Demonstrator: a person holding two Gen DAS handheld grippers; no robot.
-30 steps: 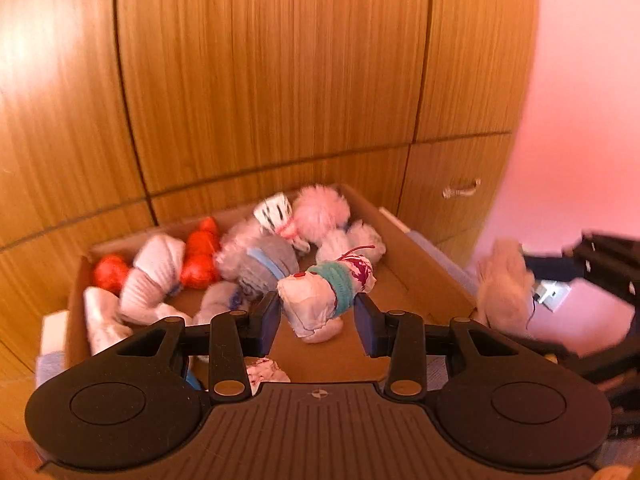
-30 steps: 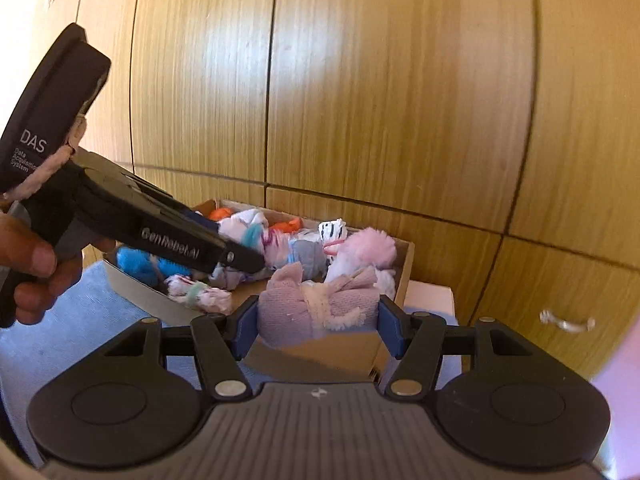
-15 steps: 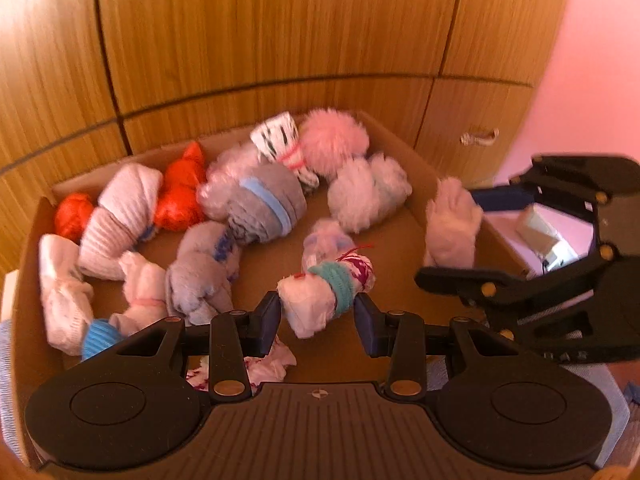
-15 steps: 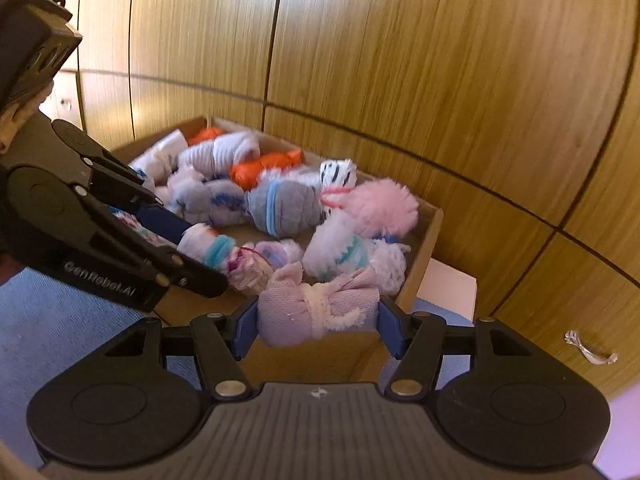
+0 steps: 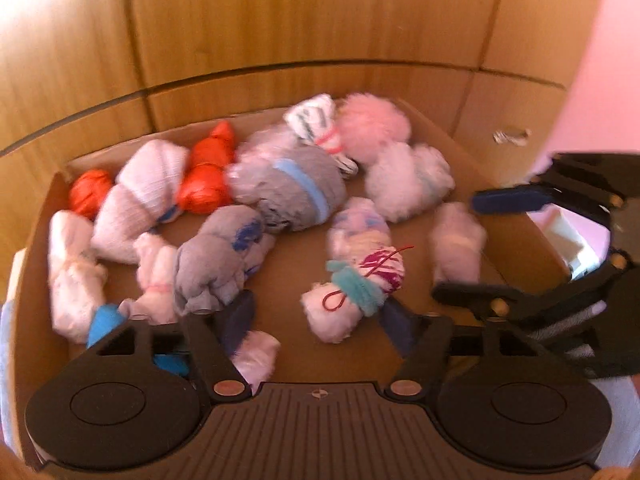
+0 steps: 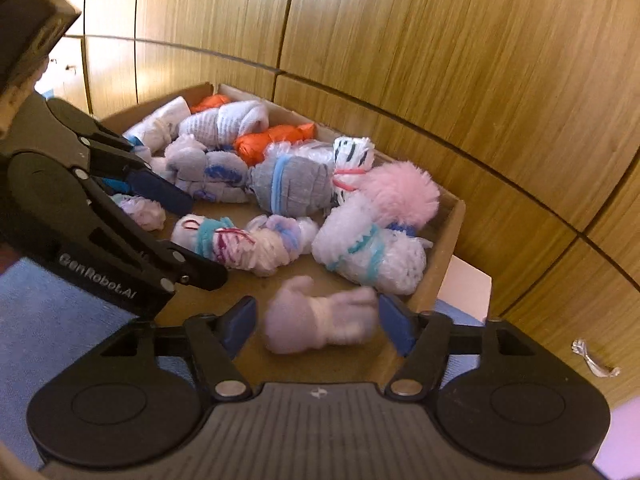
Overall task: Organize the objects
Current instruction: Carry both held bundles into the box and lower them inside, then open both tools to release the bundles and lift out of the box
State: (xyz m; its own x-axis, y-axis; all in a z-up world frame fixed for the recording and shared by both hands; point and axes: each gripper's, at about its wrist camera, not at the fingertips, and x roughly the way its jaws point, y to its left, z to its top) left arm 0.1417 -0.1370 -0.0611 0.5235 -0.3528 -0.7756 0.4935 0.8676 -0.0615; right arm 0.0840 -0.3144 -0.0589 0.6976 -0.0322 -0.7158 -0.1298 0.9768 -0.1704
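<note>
A cardboard box holds several rolled sock bundles. My left gripper hovers over the box's near side, its jaws opening. Between them, free of the pads, a white bundle with a teal band rests on the box floor. My right gripper is at the box's right end with its jaws opening too. A pale lilac bundle, blurred, sits loose between them without touching the pads.
Orange bundles, a grey bundle with a blue band and a fluffy pink one fill the far side of the box. Wooden cabinet doors stand close behind it. Blue carpet lies in front, with a white block beside the box.
Both grippers came down over the box, and both pairs of jaws spread apart. The teal-banded bundle and the lilac bundle are no longer pinched.
</note>
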